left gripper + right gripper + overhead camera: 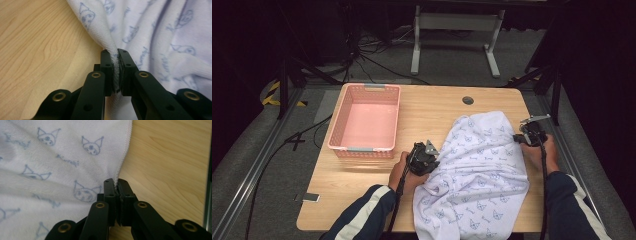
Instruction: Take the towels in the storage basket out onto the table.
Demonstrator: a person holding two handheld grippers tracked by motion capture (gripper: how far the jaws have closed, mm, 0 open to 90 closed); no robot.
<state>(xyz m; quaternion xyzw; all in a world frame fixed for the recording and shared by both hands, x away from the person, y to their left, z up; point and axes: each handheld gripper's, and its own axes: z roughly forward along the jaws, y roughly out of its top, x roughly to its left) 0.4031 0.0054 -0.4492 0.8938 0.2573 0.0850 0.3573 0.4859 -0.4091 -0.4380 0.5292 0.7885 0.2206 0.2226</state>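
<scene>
1. A white terry towel printed with pale blue cat faces point(479, 170) lies rumpled on the right half of a light wooden table point(432, 110). Its near end hangs over the table's front edge.
2. The left gripper point(428, 161), held in a hand with a dark, white-striped sleeve, sits at the towel's left edge. In the left gripper view its 2 black jaws are clamped on a bunched fold of the towel point(140, 30), cloth squeezed between the pads.
3. The right gripper point(518, 138) sits at the towel's right edge. In the right gripper view its jaws are pinched tight on the stitched hem of the towel point(62, 170).
4. A pink plastic basket with latticed walls point(341, 131) stands empty on the left of the table, well apart from the towel.
5. Progress, as a judgement: both edges are gripped, so the pick-up is done. Lifting, spreading or folding the towel is not yet done, and the basket may be its destination.
6. Textures: the towel is soft, looped and creased; the table is smooth, grained wood; the basket is rigid with rounded corners.
</scene>
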